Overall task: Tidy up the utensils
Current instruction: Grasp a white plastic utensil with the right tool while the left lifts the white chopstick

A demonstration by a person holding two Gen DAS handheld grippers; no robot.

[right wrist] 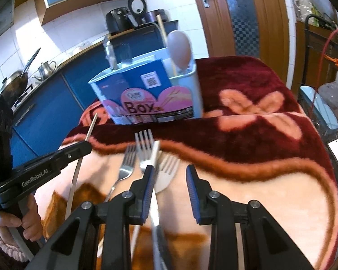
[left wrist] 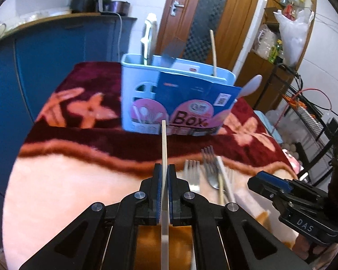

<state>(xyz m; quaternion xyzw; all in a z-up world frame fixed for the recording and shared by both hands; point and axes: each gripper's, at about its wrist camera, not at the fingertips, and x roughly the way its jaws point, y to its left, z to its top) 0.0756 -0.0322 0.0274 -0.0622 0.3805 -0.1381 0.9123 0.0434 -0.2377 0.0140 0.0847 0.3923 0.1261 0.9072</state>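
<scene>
left hand-held gripper point(left wrist: 165, 171) clamped on a chopstick point(left wrist: 164, 144) w/ the blue utensil box point(left wrist: 133, 85) just ahead, right hand-held gripper point(right wrist: 170, 173) half open above forks point(right wrist: 144, 144) on the blanket-covered surface point(left wrist: 56, 180)

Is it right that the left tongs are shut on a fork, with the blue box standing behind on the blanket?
Not quite. The left tongs are shut on a thin pale chopstick, not a fork, as the left wrist view shows. The forks lie loose on the blanket. The rest holds: the blue box stands behind on the blanket.
</scene>
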